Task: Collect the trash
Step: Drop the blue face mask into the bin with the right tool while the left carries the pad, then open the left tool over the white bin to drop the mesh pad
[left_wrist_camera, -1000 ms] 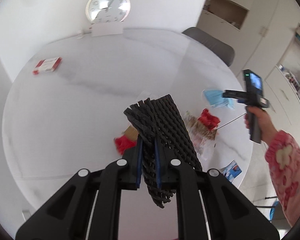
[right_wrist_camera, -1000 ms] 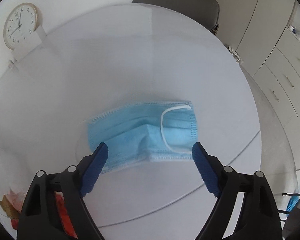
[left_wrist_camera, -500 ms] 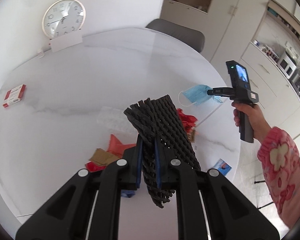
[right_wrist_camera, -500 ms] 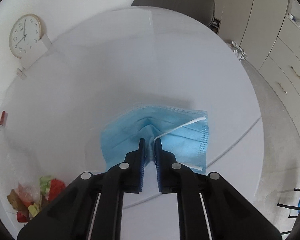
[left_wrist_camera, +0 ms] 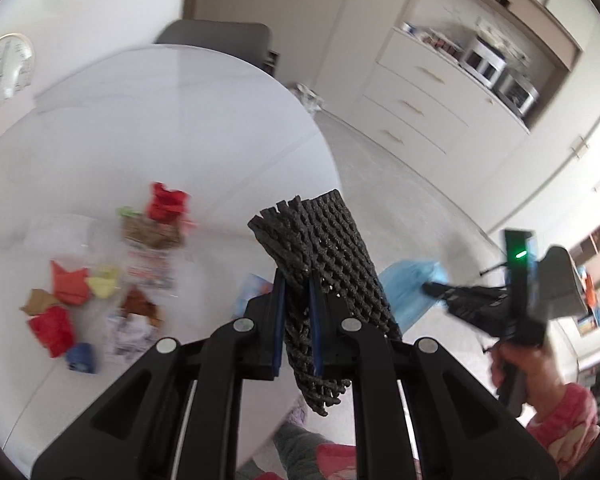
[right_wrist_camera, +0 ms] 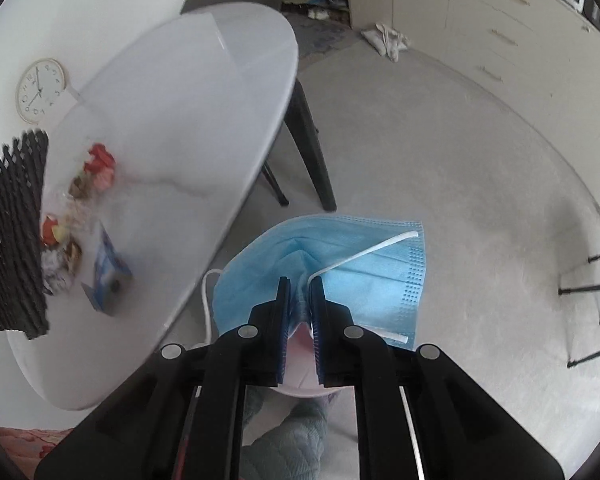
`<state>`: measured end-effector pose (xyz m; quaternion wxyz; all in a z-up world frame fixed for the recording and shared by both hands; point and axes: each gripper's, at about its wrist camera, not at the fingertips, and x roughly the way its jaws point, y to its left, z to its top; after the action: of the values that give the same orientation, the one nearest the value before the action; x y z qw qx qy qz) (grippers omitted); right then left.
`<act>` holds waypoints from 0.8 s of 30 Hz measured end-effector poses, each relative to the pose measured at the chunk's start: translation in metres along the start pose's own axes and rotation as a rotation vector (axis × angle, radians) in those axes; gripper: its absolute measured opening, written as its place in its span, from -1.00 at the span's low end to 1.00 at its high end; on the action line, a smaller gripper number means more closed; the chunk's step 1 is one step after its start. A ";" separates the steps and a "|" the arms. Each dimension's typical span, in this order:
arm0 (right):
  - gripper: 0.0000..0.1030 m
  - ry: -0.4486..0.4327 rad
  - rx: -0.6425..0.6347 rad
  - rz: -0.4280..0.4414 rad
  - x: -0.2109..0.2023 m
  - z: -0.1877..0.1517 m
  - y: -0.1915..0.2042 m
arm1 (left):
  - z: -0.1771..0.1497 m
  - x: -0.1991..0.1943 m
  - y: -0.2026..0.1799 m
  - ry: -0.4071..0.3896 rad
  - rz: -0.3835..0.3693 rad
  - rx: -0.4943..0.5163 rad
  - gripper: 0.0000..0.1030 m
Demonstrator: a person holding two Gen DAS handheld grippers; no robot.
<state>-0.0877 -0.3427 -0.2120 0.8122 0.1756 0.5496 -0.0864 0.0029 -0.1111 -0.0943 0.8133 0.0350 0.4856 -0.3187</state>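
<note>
Pinching blue mask (right_wrist_camera: 364, 264), black netting (left_wrist_camera: 324, 264)

Black claw (left_wrist_camera: 296, 304) arms, blue pads, silver screws; pink, seemingly floral sleeve (left_wrist_camera: 568, 428) at the wrist.

Home dining area: round table (left_wrist_camera: 220, 128), wall clock (right_wrist_camera: 40, 91) (built-in cabinets (left_wrist_camera: 428, 92)).

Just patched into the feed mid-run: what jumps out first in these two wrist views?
The right gripper is shut on a blue face mask, held out past the table edge over the floor. The left gripper is shut on a black foam net sleeve that sticks up between its fingers. On the white tabletop lies a blurred scatter of red, brown and yellow wrappers.
</note>
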 end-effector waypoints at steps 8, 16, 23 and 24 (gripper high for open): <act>-0.13 0.210 0.007 0.044 0.132 -0.046 -0.026 | -0.029 0.057 -0.075 0.124 0.036 0.139 -0.79; 0.57 0.111 0.039 -0.021 0.079 -0.054 -0.069 | -0.058 0.132 -0.116 0.246 0.093 0.180 -0.78; 0.69 0.014 0.077 -0.066 0.018 -0.049 -0.105 | -0.082 0.179 -0.133 0.325 0.102 0.158 -0.52; 0.70 0.001 0.082 -0.064 0.011 -0.047 -0.107 | -0.085 0.183 -0.133 0.334 0.109 0.151 -0.37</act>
<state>-0.1600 -0.4225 -0.2581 0.8008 0.1911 0.5515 -0.1345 -0.0766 -0.2746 -0.2539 0.7326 0.1748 0.5857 -0.2994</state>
